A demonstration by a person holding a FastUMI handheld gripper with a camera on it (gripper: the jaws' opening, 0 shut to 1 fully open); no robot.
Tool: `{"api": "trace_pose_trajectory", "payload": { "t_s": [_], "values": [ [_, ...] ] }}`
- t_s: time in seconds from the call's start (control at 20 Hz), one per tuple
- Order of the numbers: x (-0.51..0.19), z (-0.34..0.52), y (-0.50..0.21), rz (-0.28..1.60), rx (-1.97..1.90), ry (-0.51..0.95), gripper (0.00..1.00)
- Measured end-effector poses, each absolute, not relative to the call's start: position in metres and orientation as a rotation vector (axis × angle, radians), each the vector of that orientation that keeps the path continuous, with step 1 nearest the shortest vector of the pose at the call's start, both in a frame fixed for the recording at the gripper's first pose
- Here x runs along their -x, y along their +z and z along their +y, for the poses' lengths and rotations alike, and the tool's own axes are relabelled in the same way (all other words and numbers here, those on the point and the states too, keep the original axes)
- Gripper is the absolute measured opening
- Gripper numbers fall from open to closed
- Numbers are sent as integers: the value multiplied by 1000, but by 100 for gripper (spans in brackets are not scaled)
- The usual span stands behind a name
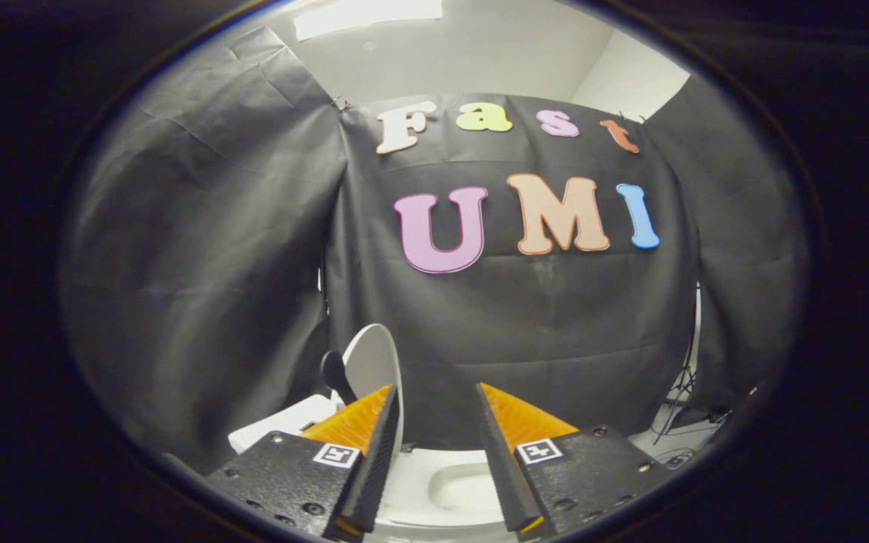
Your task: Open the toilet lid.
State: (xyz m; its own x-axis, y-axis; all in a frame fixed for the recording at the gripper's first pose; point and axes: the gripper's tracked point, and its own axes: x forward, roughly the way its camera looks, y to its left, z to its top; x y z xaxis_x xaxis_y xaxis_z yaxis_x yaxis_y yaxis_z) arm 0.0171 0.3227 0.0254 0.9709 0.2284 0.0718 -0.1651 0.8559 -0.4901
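Observation:
My gripper point(436, 388) is open, with a wide gap and nothing held between its fingers. Below that gap lies the white toilet bowl point(453, 483) with its seat rim exposed. The white oval toilet lid point(369, 360) stands upright just beyond the left finger, whose tip is close to the lid's edge; I cannot tell whether they touch. A dark paddle-shaped piece point(334, 375) sticks up beside the lid on its left. The left finger hides the lid's lower part.
A white box-like part of the toilet point(284, 426) sits left of the lid, behind the left finger. Black cloth walls close in behind and on both sides. Thin stand legs and cables point(680, 400) rest on the pale floor at the right.

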Motion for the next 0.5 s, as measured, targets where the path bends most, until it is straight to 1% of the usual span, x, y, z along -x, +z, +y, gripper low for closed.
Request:
{"api": "trace_pose_trajectory", "payload": {
  "t_s": [0.1,0.15,0.35,0.5],
  "values": [
    [-10,313,25,-102,488,289,51],
    [-6,303,25,-84,491,304,46],
    [-4,247,19,6,529,279,45],
    [-3,201,15,42,514,223,43]
  ]
}}
